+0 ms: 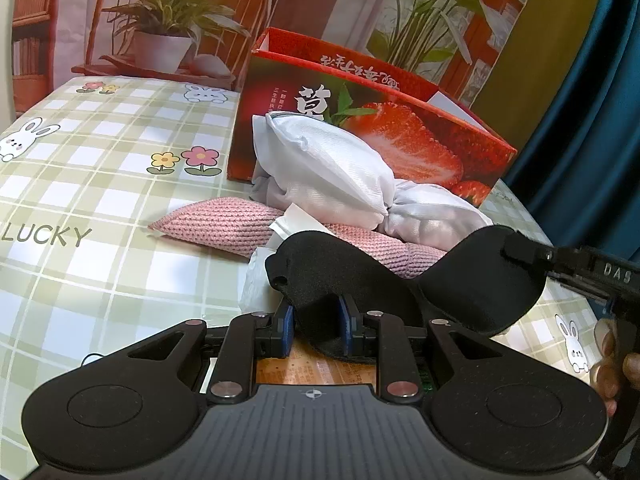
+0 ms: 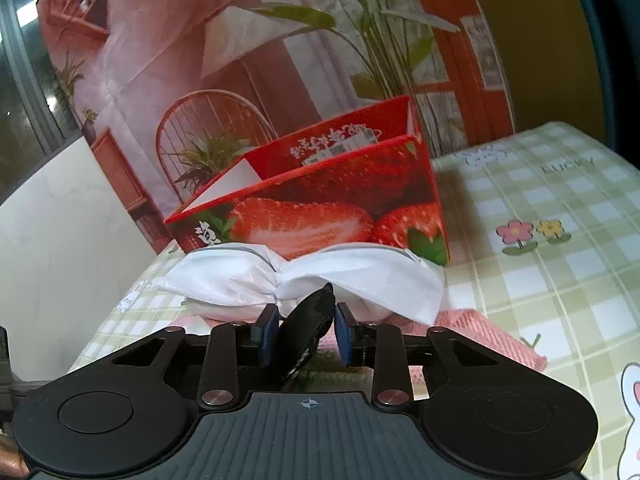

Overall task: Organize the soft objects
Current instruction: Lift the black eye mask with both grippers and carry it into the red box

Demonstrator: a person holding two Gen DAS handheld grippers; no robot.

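The left gripper (image 1: 316, 330) is closed on one end of a black sleep mask (image 1: 400, 280), its blue pads (image 1: 285, 330) pressing the foam from both sides. The right gripper (image 2: 305, 334) has the other end of the mask between its fingers; in the right wrist view a small gap shows beside the right pad, so I cannot tell if it presses already. In the left wrist view its black fingers (image 1: 528, 254) reach the mask edge from the right, with a part of the person's hand (image 1: 616, 372) below.

The mask is lifted above the checked tablecloth (image 1: 100, 184) (green squares, rabbits and flowers). Just behind it lie a pink knitted pouch (image 1: 224, 224) and a white satin bundle (image 1: 320, 168) resting partly on the pouch. Behind these stands an open red strawberry box (image 1: 420, 136), and the bundle touches its front wall
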